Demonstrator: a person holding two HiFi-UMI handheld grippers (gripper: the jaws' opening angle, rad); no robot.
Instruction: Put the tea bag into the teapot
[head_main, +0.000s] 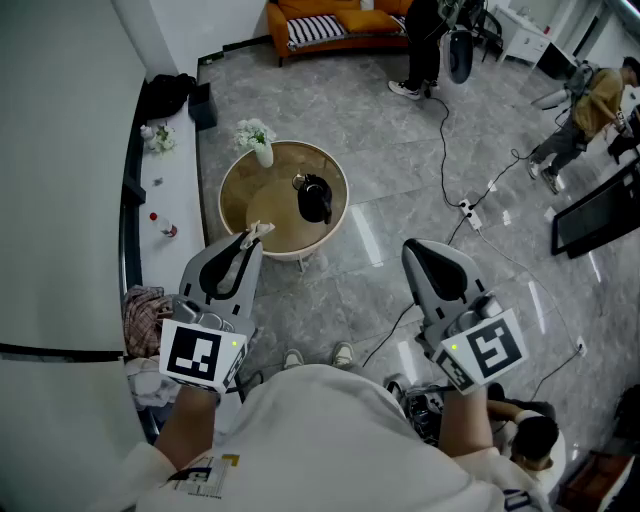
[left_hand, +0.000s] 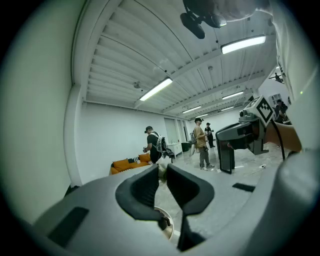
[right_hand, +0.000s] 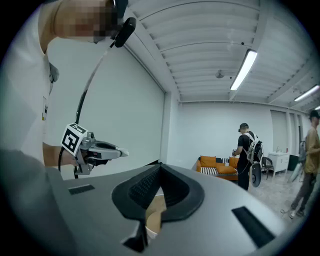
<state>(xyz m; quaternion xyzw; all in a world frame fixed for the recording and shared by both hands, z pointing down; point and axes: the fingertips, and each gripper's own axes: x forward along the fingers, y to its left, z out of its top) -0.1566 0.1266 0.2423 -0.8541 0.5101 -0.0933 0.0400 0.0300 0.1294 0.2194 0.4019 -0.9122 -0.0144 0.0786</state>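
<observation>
Hovering near the surface (head_main: 262, 203) bearing teapot (head_main: 314, 198) and vase (head_main: 263, 152), left gripper (head_main: 252, 238) pinches the tea bag (head_main: 263, 230), right gripper (head_main: 418, 250) pressed together.

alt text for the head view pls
Seen from above, a person holds two grippers over a grey floor: the left gripper pinches a pale tea bag in its jaws, and the right gripper is shut and empty. Ahead stands a round table with a black teapot and a vase of white flowers.
</observation>
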